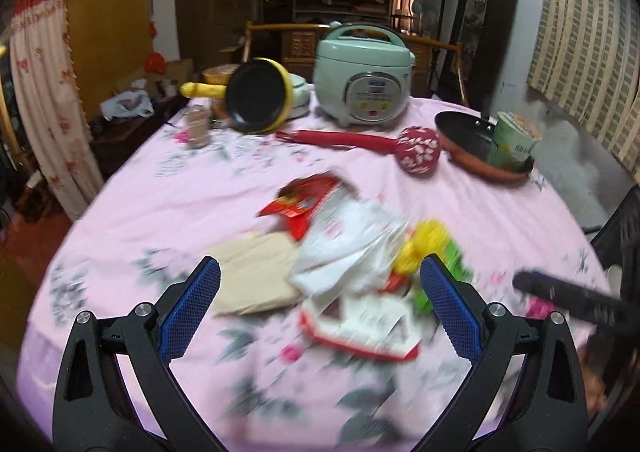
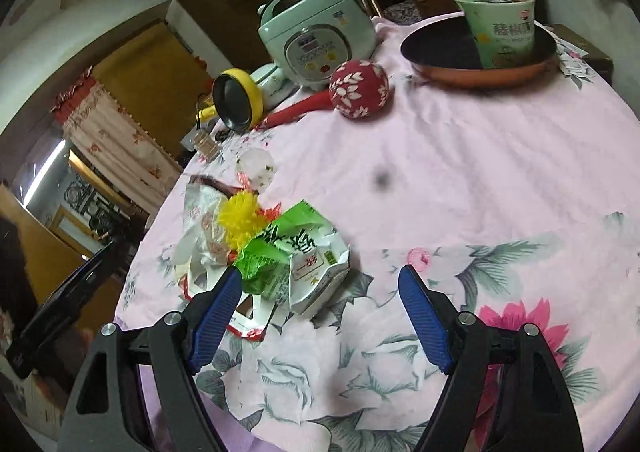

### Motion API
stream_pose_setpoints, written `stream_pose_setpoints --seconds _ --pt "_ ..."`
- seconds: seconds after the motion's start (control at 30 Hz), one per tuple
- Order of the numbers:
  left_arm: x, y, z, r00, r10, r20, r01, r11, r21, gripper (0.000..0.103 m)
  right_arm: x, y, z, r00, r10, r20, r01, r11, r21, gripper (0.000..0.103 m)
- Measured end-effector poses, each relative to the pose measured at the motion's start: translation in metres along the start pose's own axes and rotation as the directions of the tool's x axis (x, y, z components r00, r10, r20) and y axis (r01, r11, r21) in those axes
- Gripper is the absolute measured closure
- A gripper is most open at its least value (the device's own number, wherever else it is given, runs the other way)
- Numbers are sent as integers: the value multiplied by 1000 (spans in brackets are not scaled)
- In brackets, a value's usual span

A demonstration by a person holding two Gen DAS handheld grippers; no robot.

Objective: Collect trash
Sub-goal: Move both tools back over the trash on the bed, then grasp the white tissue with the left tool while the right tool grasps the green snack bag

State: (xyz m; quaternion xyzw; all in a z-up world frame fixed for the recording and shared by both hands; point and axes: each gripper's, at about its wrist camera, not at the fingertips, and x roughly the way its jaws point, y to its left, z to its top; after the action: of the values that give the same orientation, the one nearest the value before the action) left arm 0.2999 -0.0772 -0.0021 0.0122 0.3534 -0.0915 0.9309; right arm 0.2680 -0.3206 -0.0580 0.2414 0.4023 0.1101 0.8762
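Blue fingertips of the left gripper (image 1: 320, 276) are spread wide over the pink floral tablecloth (image 1: 168, 188), nothing held between them. The right gripper (image 2: 320, 280) is likewise held wide apart and empty, its left fingertip just beside the trash. A heap of trash is seen mid-table: a white plastic bag (image 1: 352, 248), a green wrapper (image 2: 276, 256), a yellow crumpled piece (image 2: 240, 220), a red packet (image 1: 308, 204) and a tan paper bag (image 1: 256, 272), blurred in the left view. Farther off, a red ladle (image 2: 359, 89), a mint rice cooker (image 1: 362, 76), a yellow-rimmed pan (image 1: 258, 96), and a copper pan (image 2: 480, 52) holding a noodle cup (image 2: 500, 28) are seen.
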Motion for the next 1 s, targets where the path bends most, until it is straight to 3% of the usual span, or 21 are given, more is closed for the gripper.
stream_pose_setpoints --seconds 0.2,0.3,0.37,0.43,0.47,0.53,0.6,0.8,0.9,0.97,1.0 --pt "52 -18 12 997 -3 -82 1 1000 -20 7 -7 1 2 1000 0 20 0 1000 5 23" --pt "72 -20 8 993 39 -110 -40 999 -9 7 -7 0 1 1000 12 10 -12 1000 2 23" --pt "77 -15 1 991 63 -122 -62 998 10 19 -7 1 1 1000 8 12 -8 1000 -4 23" --pt "78 -2 -5 988 46 -147 -46 999 4 56 -9 2 0 1000 9 15 -9 1000 -5 23" --pt "76 6 -7 988 32 -153 -34 999 -8 62 -10 2 0 1000 9 18 -9 1000 -6 23" --pt "65 28 -15 990 18 -140 -25 999 -48 83 -11 3 -1 1000 8 24 -8 1000 -8 23" --pt "52 48 -22 992 13 -128 -24 996 -84 88 -11 4 -1 1000 9 25 -8 1000 -11 23" --pt "19 97 -47 995 27 -98 -43 985 -168 88 -8 15 -7 1000 15 12 -15 999 -52 23" --pt "14 109 -53 995 -8 -103 -13 979 -202 84 -7 22 -10 1000 -1 15 2 996 -85 23" --pt "14 112 -54 994 -38 -106 14 975 -223 65 -6 26 -12 1000 -16 20 18 994 -108 23" --pt "12 113 -53 994 -49 -99 24 970 -240 45 -6 27 -12 1000 -22 22 24 993 -116 23"
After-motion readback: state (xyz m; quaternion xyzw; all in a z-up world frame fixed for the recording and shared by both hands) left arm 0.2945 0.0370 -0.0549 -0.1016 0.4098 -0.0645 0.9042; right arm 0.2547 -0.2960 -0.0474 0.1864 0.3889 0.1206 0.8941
